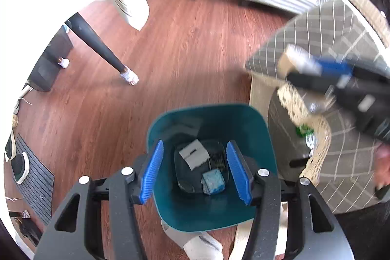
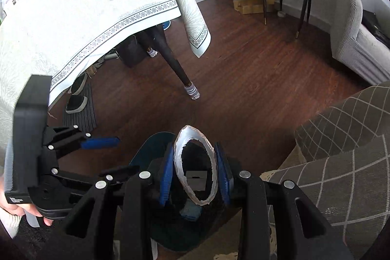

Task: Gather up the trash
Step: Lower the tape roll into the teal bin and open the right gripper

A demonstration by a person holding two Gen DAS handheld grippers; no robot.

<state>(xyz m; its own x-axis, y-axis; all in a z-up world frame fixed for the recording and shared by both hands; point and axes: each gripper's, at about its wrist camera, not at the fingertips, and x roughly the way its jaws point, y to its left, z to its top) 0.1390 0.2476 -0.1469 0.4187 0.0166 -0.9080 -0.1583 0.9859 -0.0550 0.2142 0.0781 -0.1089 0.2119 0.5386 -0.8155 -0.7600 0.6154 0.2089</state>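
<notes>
A teal bin (image 1: 207,109) stands on the wooden floor right below my left gripper (image 1: 195,145). Its blue pads stand wide apart with nothing between them, so it is open. Inside the bin lie a grey cardboard piece (image 1: 193,154), a crumpled blue item (image 1: 214,180) and a dark tray. My right gripper (image 2: 195,146) is shut on a squashed cardboard tube (image 2: 179,152), held end-on just above the bin (image 2: 146,145). In the left wrist view the right gripper (image 1: 304,65) shows blurred at the upper right. A hand holds the left gripper (image 2: 114,155) at the left of the right wrist view.
A checked grey cushion seat (image 1: 316,35) and a woven basket (image 1: 314,138) crowd the bin's right side. A table with a white cloth (image 2: 85,4) and a sock-covered leg (image 2: 192,91) stands to the left. Shoes sit on a mat (image 2: 80,99). A grey sofa (image 2: 353,40) is at far right.
</notes>
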